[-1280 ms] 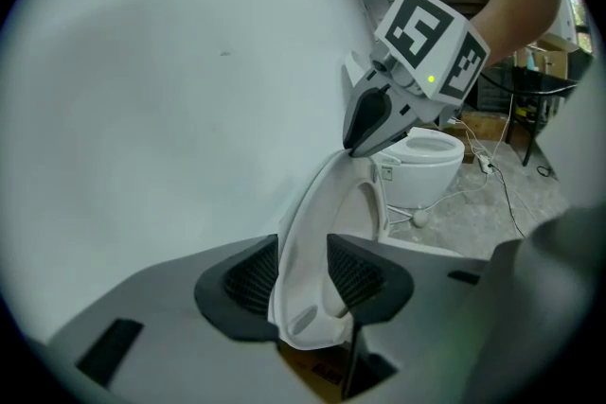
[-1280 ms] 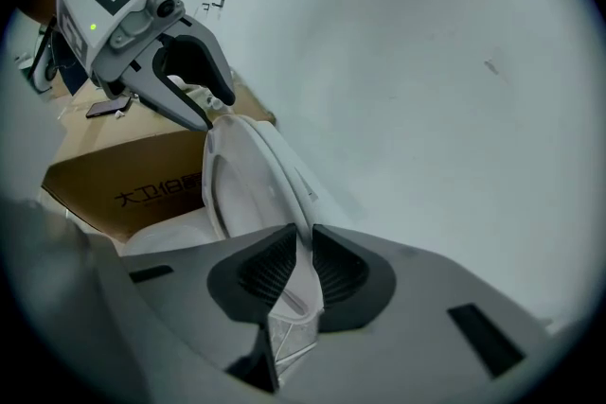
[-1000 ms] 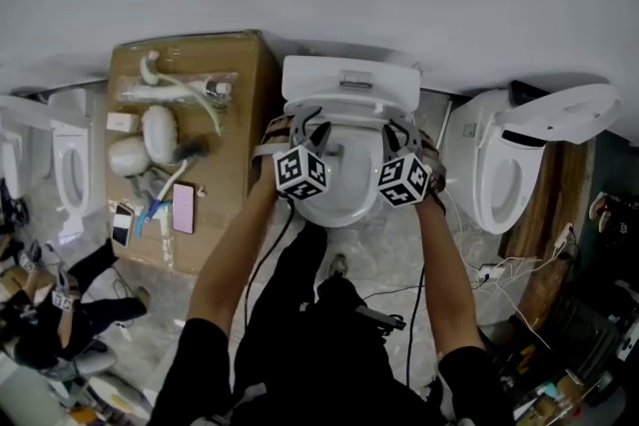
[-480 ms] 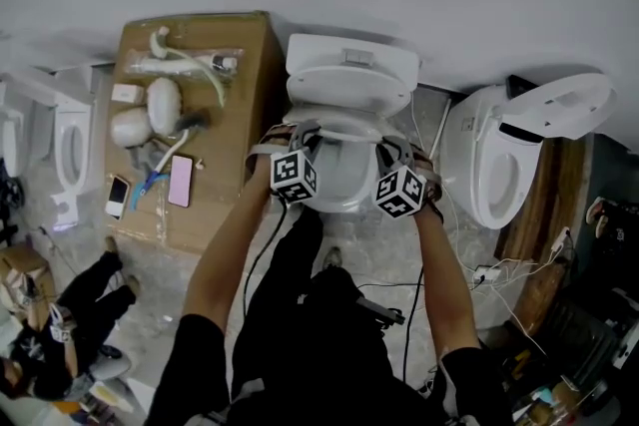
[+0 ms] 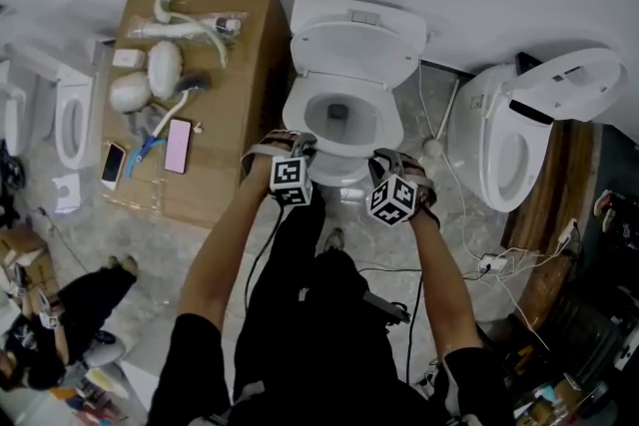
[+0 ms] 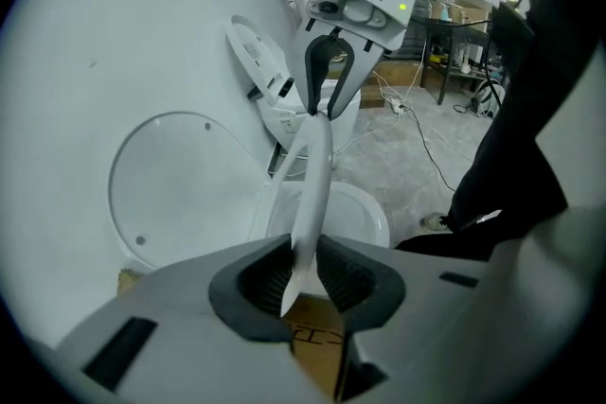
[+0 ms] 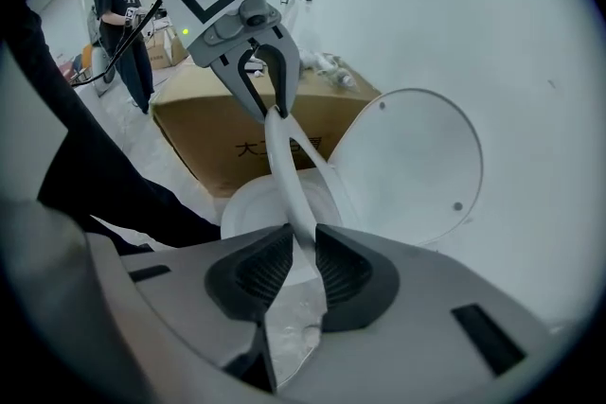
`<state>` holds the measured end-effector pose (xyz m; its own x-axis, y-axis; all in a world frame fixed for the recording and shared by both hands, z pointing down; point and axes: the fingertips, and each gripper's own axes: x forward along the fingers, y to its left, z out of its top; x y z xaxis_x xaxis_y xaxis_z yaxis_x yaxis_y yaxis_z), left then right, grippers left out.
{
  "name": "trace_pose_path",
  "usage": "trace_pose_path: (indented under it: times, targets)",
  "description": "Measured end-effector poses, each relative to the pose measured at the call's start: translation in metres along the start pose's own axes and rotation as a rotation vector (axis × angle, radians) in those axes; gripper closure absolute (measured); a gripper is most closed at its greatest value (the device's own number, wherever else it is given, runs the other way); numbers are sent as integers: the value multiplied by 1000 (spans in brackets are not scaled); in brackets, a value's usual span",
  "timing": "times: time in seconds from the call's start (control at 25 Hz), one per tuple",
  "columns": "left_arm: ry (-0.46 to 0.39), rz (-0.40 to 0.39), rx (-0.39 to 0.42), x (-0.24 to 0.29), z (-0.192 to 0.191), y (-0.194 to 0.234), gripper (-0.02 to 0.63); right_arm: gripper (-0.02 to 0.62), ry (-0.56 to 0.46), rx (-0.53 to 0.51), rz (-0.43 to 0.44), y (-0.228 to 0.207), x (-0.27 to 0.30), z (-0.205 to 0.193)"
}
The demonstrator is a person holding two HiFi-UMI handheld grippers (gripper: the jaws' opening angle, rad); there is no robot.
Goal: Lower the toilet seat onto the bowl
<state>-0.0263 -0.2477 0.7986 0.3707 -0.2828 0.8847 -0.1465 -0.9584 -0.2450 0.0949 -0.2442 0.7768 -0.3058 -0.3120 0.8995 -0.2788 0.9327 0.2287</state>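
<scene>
The white toilet stands in the middle of the head view with its lid upright against the tank. The toilet seat is tilted forward over the bowl. My left gripper pinches the seat's front rim on the left and my right gripper pinches it on the right. In the left gripper view the seat runs edge-on from my left gripper to the right gripper. In the right gripper view the rim sits between my right gripper's pads. Both pairs of jaws are opening, pads still against the rim.
A cardboard box with plumbing parts and phones stands left of the toilet. A second toilet with raised lid is at the right, another at the far left. Cables lie on the floor. A person crouches at the lower left.
Both grippers have come toward me and down with the seat rim. The seat has swung away from the lid, which now shows bare, and the bowl's inside has come into sight.
</scene>
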Motion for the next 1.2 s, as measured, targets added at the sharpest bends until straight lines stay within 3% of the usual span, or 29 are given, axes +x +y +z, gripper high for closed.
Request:
trace_pose_path:
  times: [0.44, 0.68, 1.2]
  targets:
    - [64, 2, 83, 59, -43, -108, 490, 486, 7, -69, 93, 102, 62, -50]
    - [103, -67, 81, 107, -70, -166, 476, 483, 40, -41, 165, 158, 111, -86]
    - [166, -42, 54, 202, -112, -218, 459, 482, 85, 51, 179, 210, 208, -136]
